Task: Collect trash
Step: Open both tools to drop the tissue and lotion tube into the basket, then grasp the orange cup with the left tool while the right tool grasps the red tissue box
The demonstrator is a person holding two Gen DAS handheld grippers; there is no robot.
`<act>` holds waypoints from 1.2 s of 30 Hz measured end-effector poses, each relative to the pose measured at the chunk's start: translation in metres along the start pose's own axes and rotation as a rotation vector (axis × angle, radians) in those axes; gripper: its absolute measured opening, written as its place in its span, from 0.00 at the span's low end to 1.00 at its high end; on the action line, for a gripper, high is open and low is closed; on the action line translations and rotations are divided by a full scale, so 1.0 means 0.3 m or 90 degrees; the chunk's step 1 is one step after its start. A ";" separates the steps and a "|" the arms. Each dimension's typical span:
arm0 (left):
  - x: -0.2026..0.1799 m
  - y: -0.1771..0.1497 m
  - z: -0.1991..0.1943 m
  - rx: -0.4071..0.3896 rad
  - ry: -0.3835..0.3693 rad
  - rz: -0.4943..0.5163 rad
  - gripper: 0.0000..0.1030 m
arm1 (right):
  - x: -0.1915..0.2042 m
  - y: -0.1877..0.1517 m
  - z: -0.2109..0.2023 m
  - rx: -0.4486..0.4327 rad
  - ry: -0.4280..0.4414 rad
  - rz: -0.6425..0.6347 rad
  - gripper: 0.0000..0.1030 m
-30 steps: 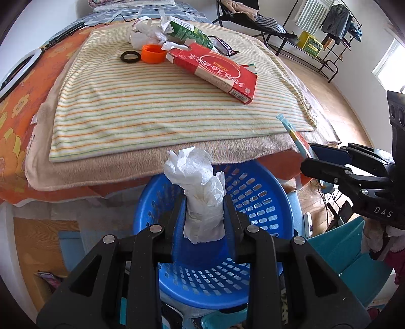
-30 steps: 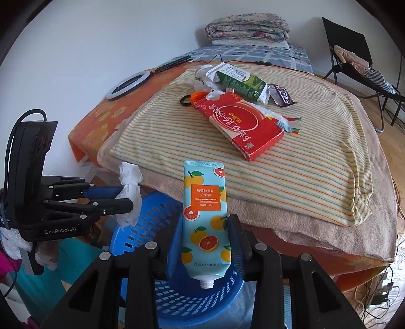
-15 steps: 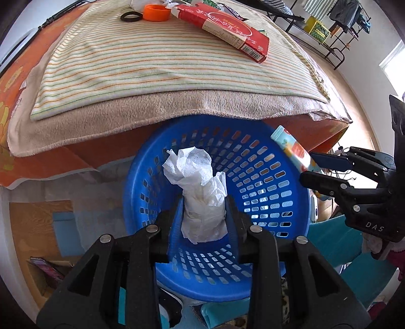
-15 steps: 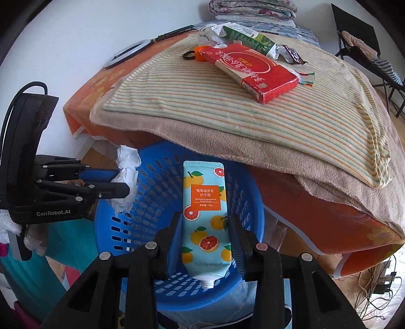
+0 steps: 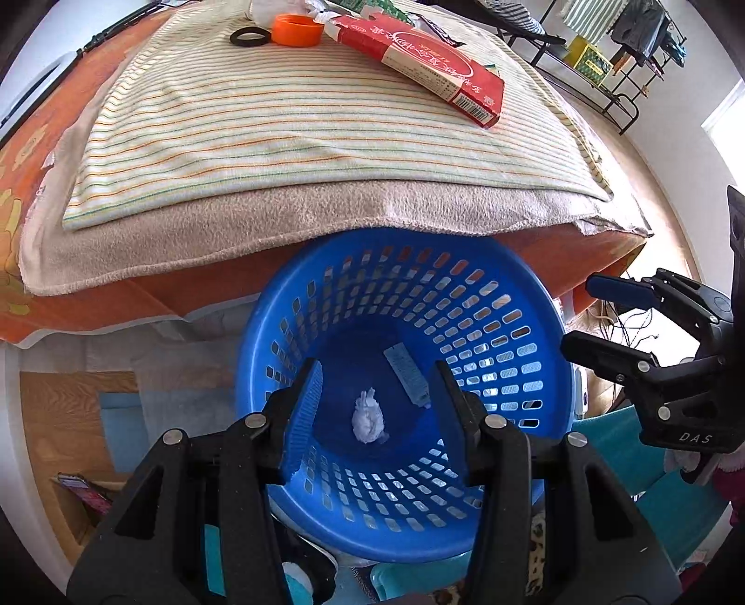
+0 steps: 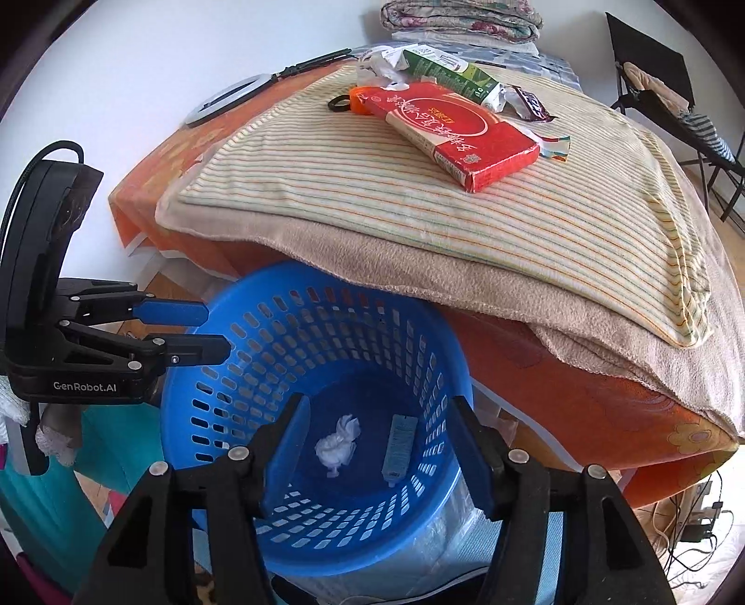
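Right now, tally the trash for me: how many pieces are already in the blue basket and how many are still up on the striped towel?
In the blue basket: 2, a crumpled tissue and a tube.
On the striped towel: at least 7, a red box, green carton, orange cap, black ring, dark wrapper, crumpled white paper, small printed wrapper.
Total: 9

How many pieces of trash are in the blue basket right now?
2. A crumpled white tissue lies near the middle of the blue basket floor, and a hand cream tube lies beside it, apart from it. Both show in the left wrist view too; anything under them would be hidden.
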State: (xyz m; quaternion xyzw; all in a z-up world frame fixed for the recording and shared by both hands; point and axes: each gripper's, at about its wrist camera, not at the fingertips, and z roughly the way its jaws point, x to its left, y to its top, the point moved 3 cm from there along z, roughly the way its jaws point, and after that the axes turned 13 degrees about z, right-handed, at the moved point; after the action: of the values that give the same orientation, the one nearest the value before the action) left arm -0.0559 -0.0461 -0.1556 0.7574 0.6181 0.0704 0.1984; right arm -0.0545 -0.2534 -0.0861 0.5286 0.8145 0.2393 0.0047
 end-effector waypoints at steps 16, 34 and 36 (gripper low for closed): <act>0.076 0.200 -0.127 -0.075 0.023 -0.015 0.47 | 0.007 0.126 -0.084 -0.071 -0.021 -0.019 0.85; 0.317 0.540 -0.142 -0.129 0.069 -0.077 0.47 | 0.033 0.420 -0.039 -0.137 -0.070 -0.104 0.96; 0.330 0.564 -0.132 -0.129 0.075 -0.073 0.47 | 0.043 0.437 -0.013 -0.134 -0.077 -0.112 0.96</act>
State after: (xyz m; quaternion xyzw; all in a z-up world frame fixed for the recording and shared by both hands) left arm 0.1062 0.0310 -0.0677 0.6913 0.6607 0.1653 0.2414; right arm 0.0514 -0.2011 -0.0277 0.4653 0.8263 0.2896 0.1297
